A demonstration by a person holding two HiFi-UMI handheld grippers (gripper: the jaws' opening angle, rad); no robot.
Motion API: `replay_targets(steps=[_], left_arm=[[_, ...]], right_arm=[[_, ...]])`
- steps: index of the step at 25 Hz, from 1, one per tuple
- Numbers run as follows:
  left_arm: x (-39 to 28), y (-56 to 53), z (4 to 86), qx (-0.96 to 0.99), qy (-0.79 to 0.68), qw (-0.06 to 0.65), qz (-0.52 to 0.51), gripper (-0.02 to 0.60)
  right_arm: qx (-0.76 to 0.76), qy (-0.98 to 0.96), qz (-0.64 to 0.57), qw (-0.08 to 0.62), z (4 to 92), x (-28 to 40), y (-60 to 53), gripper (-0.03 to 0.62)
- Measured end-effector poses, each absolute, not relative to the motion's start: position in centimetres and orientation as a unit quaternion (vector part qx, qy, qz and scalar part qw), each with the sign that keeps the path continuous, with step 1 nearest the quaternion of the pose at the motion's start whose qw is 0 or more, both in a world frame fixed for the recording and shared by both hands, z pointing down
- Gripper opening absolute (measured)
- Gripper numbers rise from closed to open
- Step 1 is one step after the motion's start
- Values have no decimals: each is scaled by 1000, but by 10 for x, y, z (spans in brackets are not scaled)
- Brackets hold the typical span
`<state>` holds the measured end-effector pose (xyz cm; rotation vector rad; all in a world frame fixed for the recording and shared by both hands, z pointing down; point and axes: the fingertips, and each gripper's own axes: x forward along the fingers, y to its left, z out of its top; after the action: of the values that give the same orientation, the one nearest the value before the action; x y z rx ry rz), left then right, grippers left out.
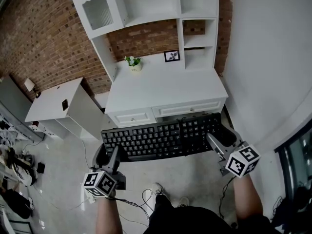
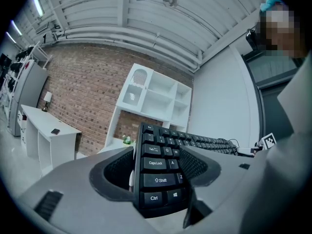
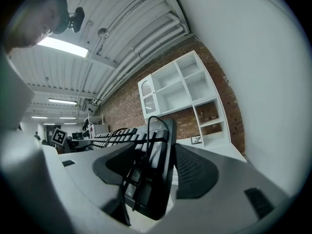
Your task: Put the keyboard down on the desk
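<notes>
A black keyboard hangs level in the air in front of the white desk, below its drawer fronts. My left gripper is shut on the keyboard's left end and my right gripper on its right end. In the left gripper view the keyboard stands on edge between the jaws of the left gripper, Ctrl and Shift keys nearest. In the right gripper view the keyboard's other end, with its cable looped over it, sits between the jaws of the right gripper.
On the desk top stand a small potted plant and a framed picture at the back, under a white shelf unit. A white side table stands at the left. A white wall rises on the right. Cables lie on the floor.
</notes>
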<state>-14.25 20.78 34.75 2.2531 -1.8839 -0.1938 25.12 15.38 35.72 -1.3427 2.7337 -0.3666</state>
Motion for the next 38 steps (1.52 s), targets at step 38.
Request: replay_targets(steps=[38], left_arm=[[-147,189,355,773,-622,99,-81,307]], right_arm=[[-460,880,-106,54,355,249,155,268]])
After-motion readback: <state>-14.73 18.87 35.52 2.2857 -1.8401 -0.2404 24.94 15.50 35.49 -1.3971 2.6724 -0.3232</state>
